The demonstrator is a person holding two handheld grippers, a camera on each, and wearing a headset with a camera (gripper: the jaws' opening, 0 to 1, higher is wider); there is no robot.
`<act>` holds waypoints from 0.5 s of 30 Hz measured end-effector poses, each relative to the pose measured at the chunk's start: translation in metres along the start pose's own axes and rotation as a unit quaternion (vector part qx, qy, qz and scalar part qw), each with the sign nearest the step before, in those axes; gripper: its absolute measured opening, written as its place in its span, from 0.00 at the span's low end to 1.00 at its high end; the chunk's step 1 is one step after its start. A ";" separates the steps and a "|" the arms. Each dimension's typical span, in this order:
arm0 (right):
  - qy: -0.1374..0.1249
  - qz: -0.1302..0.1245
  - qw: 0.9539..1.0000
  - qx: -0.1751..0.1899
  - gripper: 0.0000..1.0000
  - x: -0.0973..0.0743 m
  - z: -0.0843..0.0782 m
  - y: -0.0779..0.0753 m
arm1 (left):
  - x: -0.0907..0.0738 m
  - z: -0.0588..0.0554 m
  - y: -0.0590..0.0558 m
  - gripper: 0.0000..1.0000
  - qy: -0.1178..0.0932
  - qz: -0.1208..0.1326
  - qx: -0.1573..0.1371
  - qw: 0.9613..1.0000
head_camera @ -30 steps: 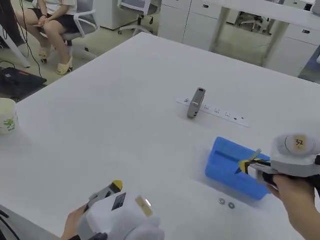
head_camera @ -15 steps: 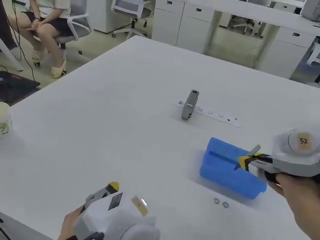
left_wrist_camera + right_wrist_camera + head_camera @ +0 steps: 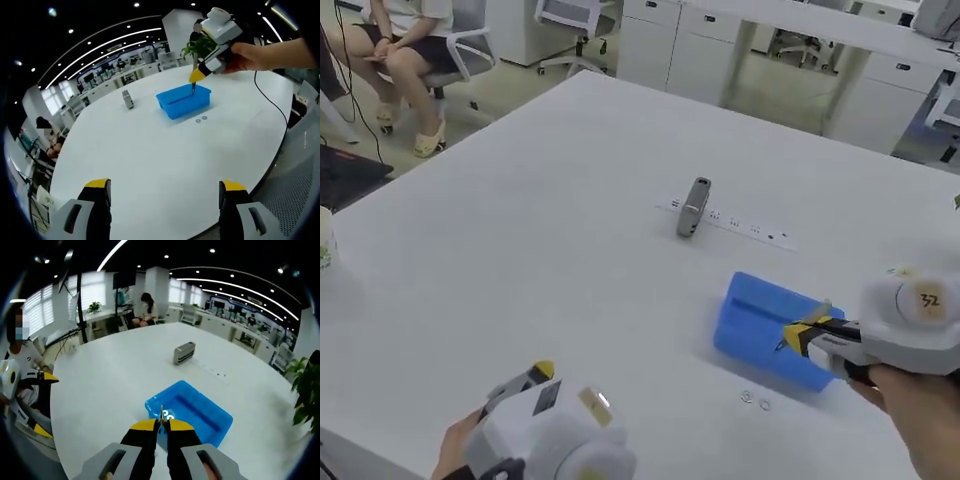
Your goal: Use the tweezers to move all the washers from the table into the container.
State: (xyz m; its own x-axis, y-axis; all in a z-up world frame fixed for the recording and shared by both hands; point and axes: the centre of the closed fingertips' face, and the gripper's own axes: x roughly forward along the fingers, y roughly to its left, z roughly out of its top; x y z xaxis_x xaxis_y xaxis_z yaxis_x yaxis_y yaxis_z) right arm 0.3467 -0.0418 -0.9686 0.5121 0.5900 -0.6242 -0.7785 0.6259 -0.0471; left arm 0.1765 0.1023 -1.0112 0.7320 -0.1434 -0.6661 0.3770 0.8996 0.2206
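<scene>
Right gripper (image 3: 161, 426) with fingers pinched together on the tweezers (image 3: 161, 414), tips just ahead of the fingers, over the blue container (image 3: 200, 410). Two washers (image 3: 755, 401) on the white surface (image 3: 570, 260), near those fingers, just outside the container wall. Left gripper (image 3: 165, 186) with fingers spread wide, empty, well apart from the washers.

table: flat white table top (image 3: 520, 250), matt, smooth
container: blue rectangular plastic container (image 3: 745, 340), I see slight sheen
washers: small silver metal washers (image 3: 747, 397), shiny
</scene>
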 end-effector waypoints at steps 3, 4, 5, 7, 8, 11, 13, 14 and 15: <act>0.003 0.007 1.000 0.007 0.03 0.003 -0.006 0.004 | 0.000 0.000 0.000 0.91 0.001 0.000 0.001 1.000; 0.006 0.010 1.000 0.010 0.03 0.004 -0.008 0.006 | 0.000 0.000 0.000 0.91 0.000 0.001 0.001 1.000; 0.011 0.014 1.000 0.013 0.03 0.006 -0.013 0.008 | 0.000 0.000 0.001 0.91 0.000 0.001 0.001 1.000; 0.015 0.014 1.000 0.014 0.03 0.010 -0.018 0.009 | 0.000 0.000 0.001 0.91 0.001 0.001 -0.001 1.000; 0.021 0.017 0.999 0.017 0.03 0.012 -0.022 0.010 | -0.001 0.000 0.001 0.91 -0.001 0.001 -0.002 1.000; 0.030 0.024 0.999 0.027 0.03 0.017 -0.030 0.014 | -0.001 0.001 0.002 0.91 -0.003 0.002 -0.004 1.000; 0.032 0.028 0.998 0.038 0.03 0.020 -0.032 0.016 | -0.001 0.000 0.002 0.91 -0.002 0.003 -0.005 1.000; 0.031 0.029 0.998 0.042 0.03 0.021 -0.032 0.016 | -0.001 0.000 0.002 0.91 -0.002 0.004 -0.005 1.000; 0.032 0.029 0.998 0.046 0.03 0.023 -0.033 0.017 | -0.001 0.000 0.002 0.91 -0.002 0.004 -0.005 1.000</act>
State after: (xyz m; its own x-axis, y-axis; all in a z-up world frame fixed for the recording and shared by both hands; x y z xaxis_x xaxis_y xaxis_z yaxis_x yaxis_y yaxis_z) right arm 0.3334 -0.0349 -1.0096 0.4411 0.5943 -0.6725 -0.7673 0.6383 0.0609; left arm 0.1770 0.1044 -1.0098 0.7379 -0.1377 -0.6607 0.3645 0.9052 0.2184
